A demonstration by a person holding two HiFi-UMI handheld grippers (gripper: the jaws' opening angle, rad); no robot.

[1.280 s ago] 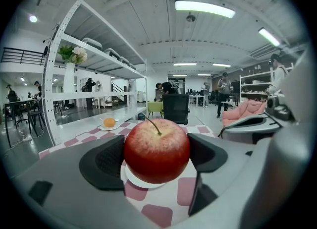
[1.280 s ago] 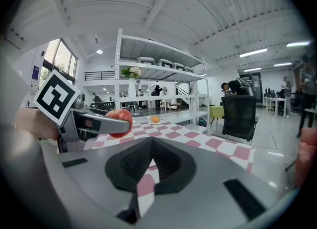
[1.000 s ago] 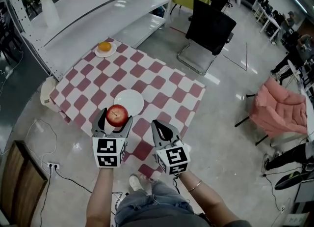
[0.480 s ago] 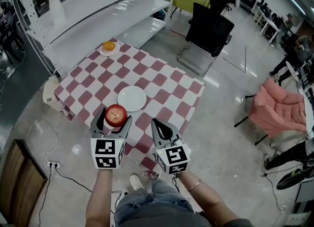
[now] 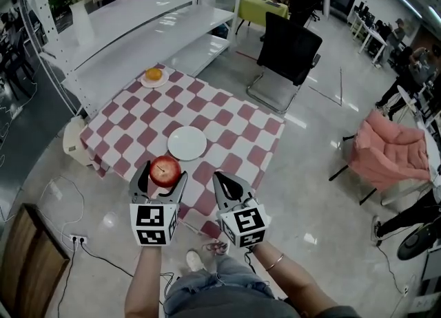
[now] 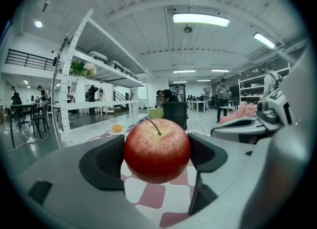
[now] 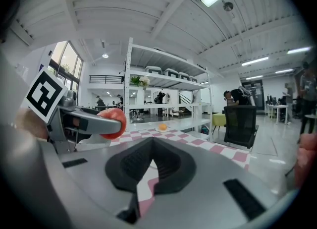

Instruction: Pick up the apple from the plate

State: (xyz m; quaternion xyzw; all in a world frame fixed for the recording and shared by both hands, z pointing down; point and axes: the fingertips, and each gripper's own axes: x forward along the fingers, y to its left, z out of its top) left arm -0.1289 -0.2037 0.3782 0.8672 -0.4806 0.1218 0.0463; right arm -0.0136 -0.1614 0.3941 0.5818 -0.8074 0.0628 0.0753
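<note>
Head view first. Down low on the left, the left gripper [image 5: 164, 176], shut tight on a red apple [image 5: 165, 171], stalk up. Held up in the air over the near edge of the table [image 5: 234, 120], the one with the red and white squares. Lifted off the white plate [image 5: 187, 143] and apart from it, a bit nearer to the person. Plate near the middle of the table. Just beside the left gripper, the right gripper [image 5: 222, 179], jaws pressed together, holding nothing. At the far left corner of the table, a small plate [image 5: 154, 78] with an orange [image 5: 154, 73] on it. Past the far edge, a white shelf [image 5: 138, 24] and a black chair [image 5: 289, 48]. Off to the right on the floor, a pink chair [image 5: 389, 155].

Left gripper view next. Apple [image 6: 156, 148] right in the middle, squeezed between two dark pads [image 6: 104, 161], one on each side, both touching it. Red skin, with a pale patch round the thin stalk. Under it, the red and white squares of the table [image 6: 148, 196]. Far behind and small, the orange [image 6: 117, 128]. On the right, the grey tip of the right gripper [image 6: 223, 130].

Right gripper view last. Right gripper [image 7: 152, 159] closed, dark pads [image 7: 131, 166] meeting at the tips, nothing caught between them. To the left, the left gripper [image 7: 106, 124] reaching in sideways with the apple [image 7: 118, 119] at its end. Above it, a black and white marker cube [image 7: 44, 94]. Farther off, the orange [image 7: 162, 127] on the table, and the black chair [image 7: 240, 121] to the right.
</note>
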